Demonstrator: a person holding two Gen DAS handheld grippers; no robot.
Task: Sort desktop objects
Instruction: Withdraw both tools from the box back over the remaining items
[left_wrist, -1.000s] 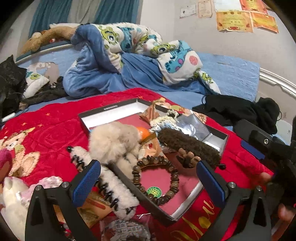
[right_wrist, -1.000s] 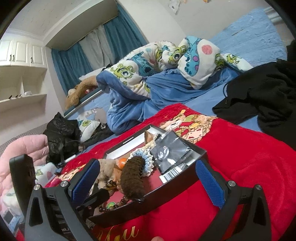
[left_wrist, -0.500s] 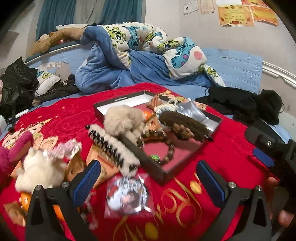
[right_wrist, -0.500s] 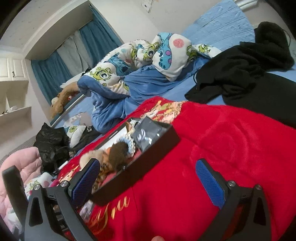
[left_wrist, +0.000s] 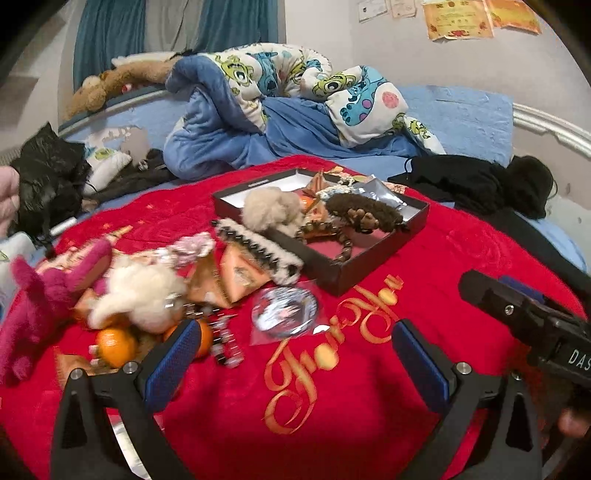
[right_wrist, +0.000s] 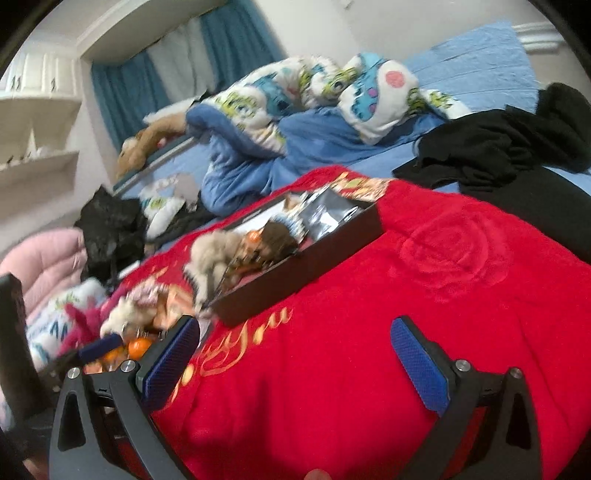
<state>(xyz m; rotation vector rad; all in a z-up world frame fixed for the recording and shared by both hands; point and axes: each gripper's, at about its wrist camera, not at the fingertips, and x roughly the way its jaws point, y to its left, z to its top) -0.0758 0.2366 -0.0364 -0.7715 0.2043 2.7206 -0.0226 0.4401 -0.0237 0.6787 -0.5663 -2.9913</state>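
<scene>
At the far left of the left wrist view lies a magenta plush toy (left_wrist: 40, 299) beside a cream fluffy plush animal (left_wrist: 142, 291), with two small round oranges (left_wrist: 116, 345) tucked under them; this is the unsorted heap, loose on the red velvet blanket with gold lettering (left_wrist: 369, 387), so I judge these are what I must gather next. My left tongs (left_wrist: 295, 354) hang above the blanket in the lower middle of the frame, blue pads spread wide and holding nothing, placed between heap and box as if to choose; just ahead sits a round badge in a clear wrapper (left_wrist: 284, 310), and a fuzzy striped hair claw (left_wrist: 258, 251) leans on the near wall of the shallow black cardboard box (left_wrist: 369, 264), half in and half out. The box, centre right, already holds a beige pompom (left_wrist: 269, 210), a brown furry clip (left_wrist: 364, 210) and a wooden bead bracelet (left_wrist: 341, 247).

The right wrist view shows my right tongs (right_wrist: 295, 350), likewise spread and empty, over bare blanket; it alone reveals white shelves (right_wrist: 40, 162) at upper left and a pink quilted garment (right_wrist: 48, 258); the heap is blurred there, and the badge I cannot find.
</scene>
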